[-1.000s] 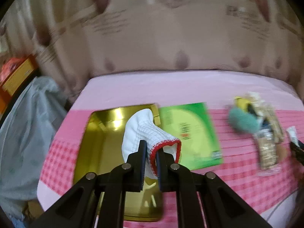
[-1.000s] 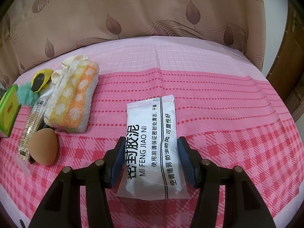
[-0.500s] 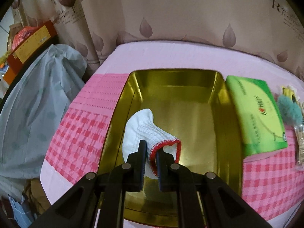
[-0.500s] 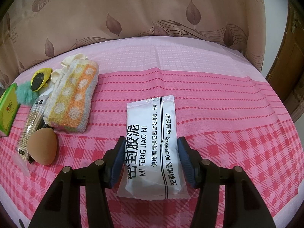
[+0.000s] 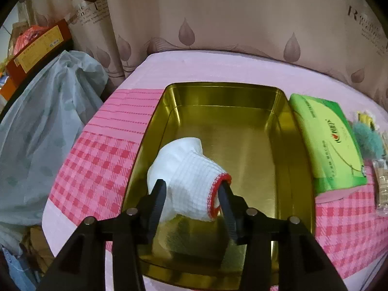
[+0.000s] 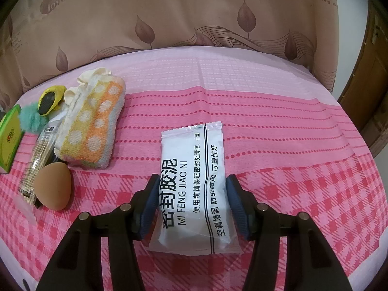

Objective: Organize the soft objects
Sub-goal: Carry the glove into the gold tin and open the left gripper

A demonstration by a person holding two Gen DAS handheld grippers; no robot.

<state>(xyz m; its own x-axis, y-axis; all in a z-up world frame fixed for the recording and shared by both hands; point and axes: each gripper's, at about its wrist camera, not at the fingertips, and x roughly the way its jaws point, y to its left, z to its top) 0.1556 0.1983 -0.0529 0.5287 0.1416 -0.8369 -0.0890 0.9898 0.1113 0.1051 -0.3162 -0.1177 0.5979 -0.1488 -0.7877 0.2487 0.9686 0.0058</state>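
White glove [image 5: 189, 177] in gold tin [image 5: 283, 145].

White sealing-putty packet [image 6: 194, 189] flat on pink checked cloth [image 6: 291, 145], between the right gripper [image 6: 192, 200] fingers [image 6: 150, 198].

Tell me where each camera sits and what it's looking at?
Left wrist: rides the left gripper, looking down at the white glove in the gold tin; jaws opening around it.
Right wrist: rides the right gripper, looking down at the white packet between its fingers.
Both show the green pack.
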